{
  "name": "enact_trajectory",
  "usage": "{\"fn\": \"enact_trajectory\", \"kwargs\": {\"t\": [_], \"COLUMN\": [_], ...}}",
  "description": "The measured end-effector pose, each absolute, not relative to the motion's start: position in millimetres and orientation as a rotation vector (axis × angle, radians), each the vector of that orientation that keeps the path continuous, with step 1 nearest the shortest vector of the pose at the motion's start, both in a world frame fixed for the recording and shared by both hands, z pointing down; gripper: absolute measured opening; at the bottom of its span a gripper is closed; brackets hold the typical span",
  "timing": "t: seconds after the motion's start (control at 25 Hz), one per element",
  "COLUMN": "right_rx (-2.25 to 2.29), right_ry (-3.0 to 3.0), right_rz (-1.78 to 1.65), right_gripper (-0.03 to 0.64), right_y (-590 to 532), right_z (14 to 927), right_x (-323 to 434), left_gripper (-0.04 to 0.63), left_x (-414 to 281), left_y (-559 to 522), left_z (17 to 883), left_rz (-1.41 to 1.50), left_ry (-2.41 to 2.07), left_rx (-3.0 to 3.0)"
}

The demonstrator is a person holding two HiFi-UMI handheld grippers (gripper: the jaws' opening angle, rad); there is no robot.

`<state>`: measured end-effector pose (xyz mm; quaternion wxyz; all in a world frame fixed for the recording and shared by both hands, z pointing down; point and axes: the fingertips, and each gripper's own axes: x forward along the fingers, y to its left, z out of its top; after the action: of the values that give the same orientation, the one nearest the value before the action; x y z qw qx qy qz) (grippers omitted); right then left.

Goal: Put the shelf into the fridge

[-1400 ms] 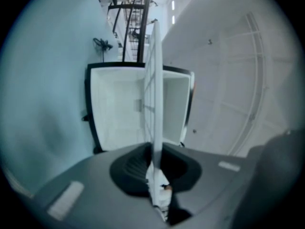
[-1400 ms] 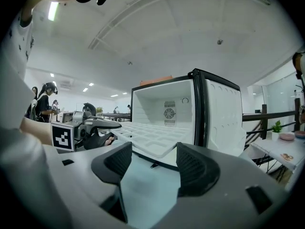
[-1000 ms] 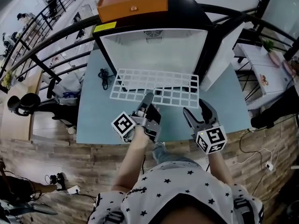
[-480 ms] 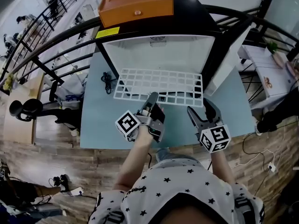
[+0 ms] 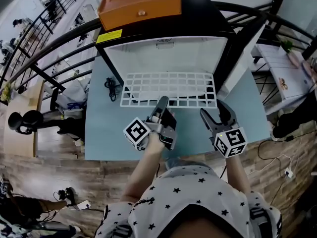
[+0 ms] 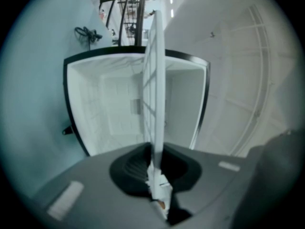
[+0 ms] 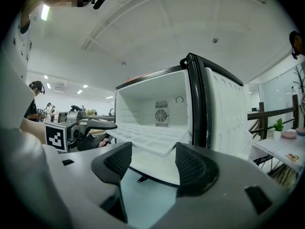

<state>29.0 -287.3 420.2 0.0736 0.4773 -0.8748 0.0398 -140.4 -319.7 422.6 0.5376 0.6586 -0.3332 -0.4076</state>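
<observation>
Here, the left claw (image 5: 162, 104) clamps the near edge of the white wire-grid shelf (image 5: 168, 86), which lies partly within the open black fridge (image 5: 166, 53) at 12 o'clock. The right claw (image 5: 215, 113) gapes empty at 3 o'clock. Risk: held one-sided, the shelf may tilt and jam.

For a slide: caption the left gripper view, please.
Left gripper clamps the white shelf edge-on, facing the open fridge.

The fridge (image 5: 168, 56) sits on the table (image 5: 101, 125) at 12 o'clock, a box (image 5: 138, 5) on top. The shelf (image 5: 171, 86) lies at its open front, a cable (image 5: 110, 87) at the shelf's 9 o'clock, the left gripper (image 5: 162, 102) on its 6 o'clock edge.
</observation>
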Motion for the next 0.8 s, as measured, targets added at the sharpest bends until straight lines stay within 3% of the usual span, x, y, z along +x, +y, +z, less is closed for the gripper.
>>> {"fn": "enact_trajectory", "kwargs": {"t": [0.8], "right_rx": [1.433], "right_ry": [-2.592], "right_rz": [0.144], "right_gripper": [0.265], "right_y": [-308.0], "right_z": [423.6], "right_x": [37.9], "left_gripper": [0.037], "left_x": [-132.8], "left_y": [-333.0], "left_z": [424.8], "left_rz": [-0.934], "left_ry": [-0.788], "left_rx": [1.579]}}
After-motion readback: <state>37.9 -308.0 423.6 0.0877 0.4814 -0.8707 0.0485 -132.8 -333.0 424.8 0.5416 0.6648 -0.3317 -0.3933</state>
